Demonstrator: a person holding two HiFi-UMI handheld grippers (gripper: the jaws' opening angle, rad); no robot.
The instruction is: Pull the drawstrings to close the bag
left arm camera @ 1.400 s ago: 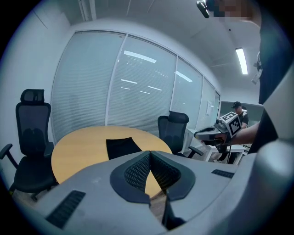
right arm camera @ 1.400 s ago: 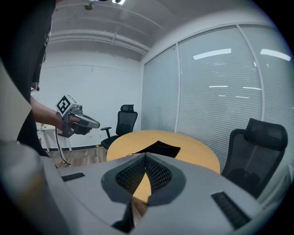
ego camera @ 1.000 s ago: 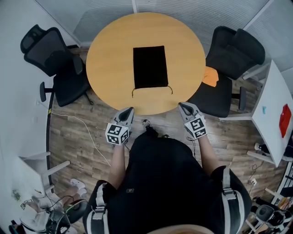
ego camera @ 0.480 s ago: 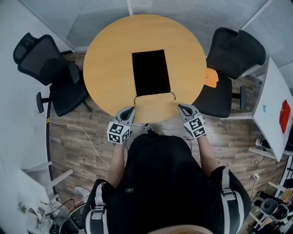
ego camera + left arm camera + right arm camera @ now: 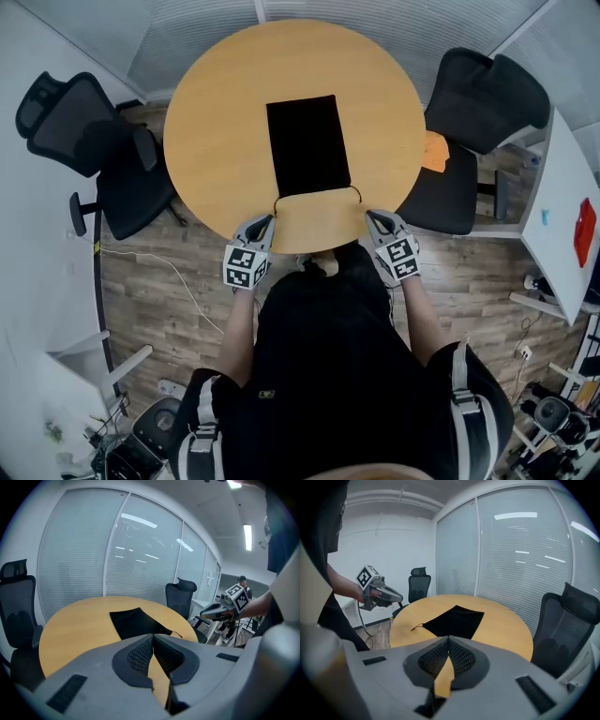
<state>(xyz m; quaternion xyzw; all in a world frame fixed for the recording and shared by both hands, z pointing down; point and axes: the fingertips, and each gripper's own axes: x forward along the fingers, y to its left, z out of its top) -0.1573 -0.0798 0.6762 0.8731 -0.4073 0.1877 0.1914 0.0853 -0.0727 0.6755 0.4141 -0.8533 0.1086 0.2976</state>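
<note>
A flat black drawstring bag (image 5: pixel 307 142) lies in the middle of the round wooden table (image 5: pixel 216 112), its mouth toward me. Two thin cords curl out from the near corners, the left cord (image 5: pixel 275 203) and the right cord (image 5: pixel 358 194). My left gripper (image 5: pixel 266 220) hovers at the table's near edge, just short of the left cord, jaws shut and empty. My right gripper (image 5: pixel 371 216) mirrors it by the right cord, also shut and empty. In the left gripper view the bag (image 5: pixel 135 622) lies ahead of the shut left gripper (image 5: pixel 153 637). In the right gripper view the bag (image 5: pixel 457 619) lies ahead of the right gripper (image 5: pixel 449 639).
A black office chair (image 5: pixel 89 141) stands left of the table and another (image 5: pixel 483 103) at the right with an orange cloth (image 5: pixel 432 153) on its seat. A white desk (image 5: pixel 561 225) with a red item (image 5: pixel 583 232) is at far right. A cable (image 5: pixel 178 281) runs over the floor.
Both grippers have moved forward and down, from over the floor to the table's near edge, closer to the cord ends. Both jaws have stayed shut.
</note>
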